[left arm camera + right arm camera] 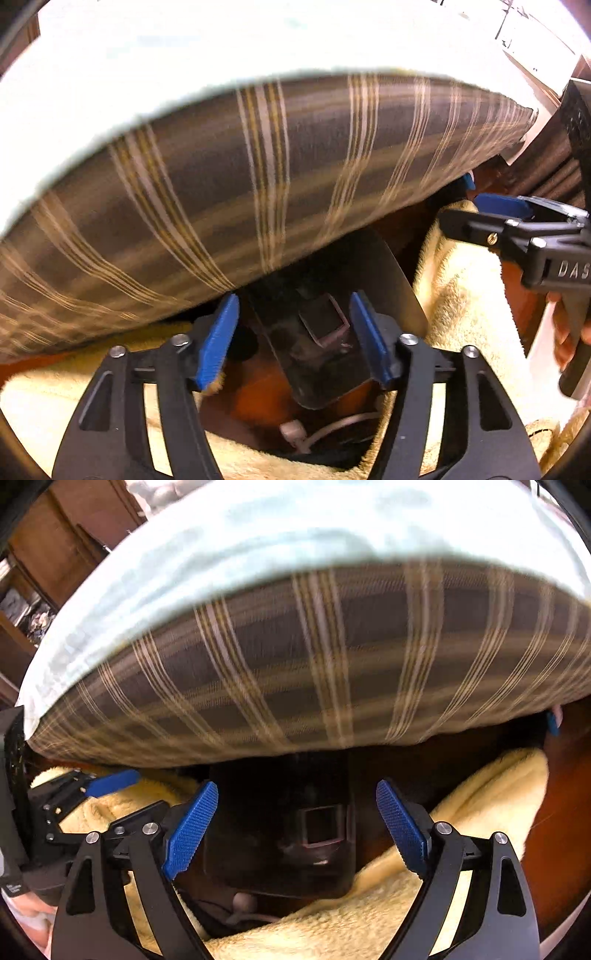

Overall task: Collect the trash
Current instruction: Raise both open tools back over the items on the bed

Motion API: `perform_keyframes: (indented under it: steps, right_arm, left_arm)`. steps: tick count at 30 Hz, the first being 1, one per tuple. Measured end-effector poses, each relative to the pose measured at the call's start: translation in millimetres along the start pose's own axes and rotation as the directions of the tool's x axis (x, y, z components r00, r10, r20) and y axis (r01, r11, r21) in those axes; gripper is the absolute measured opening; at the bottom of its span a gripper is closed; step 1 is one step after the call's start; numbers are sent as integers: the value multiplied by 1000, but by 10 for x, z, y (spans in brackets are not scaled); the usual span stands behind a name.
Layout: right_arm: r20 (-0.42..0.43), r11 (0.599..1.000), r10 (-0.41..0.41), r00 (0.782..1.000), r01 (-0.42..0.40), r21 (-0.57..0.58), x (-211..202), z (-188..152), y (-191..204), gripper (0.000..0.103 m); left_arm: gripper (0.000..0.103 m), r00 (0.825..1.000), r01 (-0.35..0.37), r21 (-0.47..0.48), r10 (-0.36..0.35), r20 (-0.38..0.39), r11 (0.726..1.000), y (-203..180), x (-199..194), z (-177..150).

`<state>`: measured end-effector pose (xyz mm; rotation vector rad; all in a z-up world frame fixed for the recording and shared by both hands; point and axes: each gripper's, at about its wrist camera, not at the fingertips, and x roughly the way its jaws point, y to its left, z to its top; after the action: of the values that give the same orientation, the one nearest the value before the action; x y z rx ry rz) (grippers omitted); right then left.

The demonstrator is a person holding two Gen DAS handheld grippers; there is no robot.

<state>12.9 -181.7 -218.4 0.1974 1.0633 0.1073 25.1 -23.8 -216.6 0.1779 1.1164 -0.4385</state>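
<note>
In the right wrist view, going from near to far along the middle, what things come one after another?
White cable → dark flat device on the floor → plaid mattress side → pale blue sheet on top.

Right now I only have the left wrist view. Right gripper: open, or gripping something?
Observer: Open. The right gripper has its pads wide apart, pressing on nothing. The dark flat object shows between them.
Operator: The bedding up top is blown out white here. Colour?
Observer: The sheet is pale blue, above the plaid mattress side.
Operator: Anything past the bed on that side?
Observer: Brown wooden furniture at the upper left, with a shelf of small things too blurred to name.
</note>
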Motion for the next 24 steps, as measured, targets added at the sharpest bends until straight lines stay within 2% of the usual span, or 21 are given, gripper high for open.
perform_keyframes:
  steps: [5,9,16,20,24]
  right_arm:
    - [143,999,-19,990,25,-40,-423,174,6,92]
    - [234,996,-33,972,51,-68,-725,285,49,100]
    - [330,995,-41,943,69,-73,-1056,698,29,100]
    - [370,992,-58,927,95,-81,-1087,903,5,100]
    - [390,991,-59,919,102,-91,-1044,1043,-9,100]
  left_arm:
    - [85,994,-37,37,32,108,999,-28,-397,120]
    - [93,983,-66,36,59,173,997,-11,-709,251]
    - [95,968,-99,9,94,233,995,58,-1010,530]
    - [95,961,-88,-22,90,262,996,155,-1061,682]
    - [95,948,-118,-37,123,294,992,185,-1094,899]
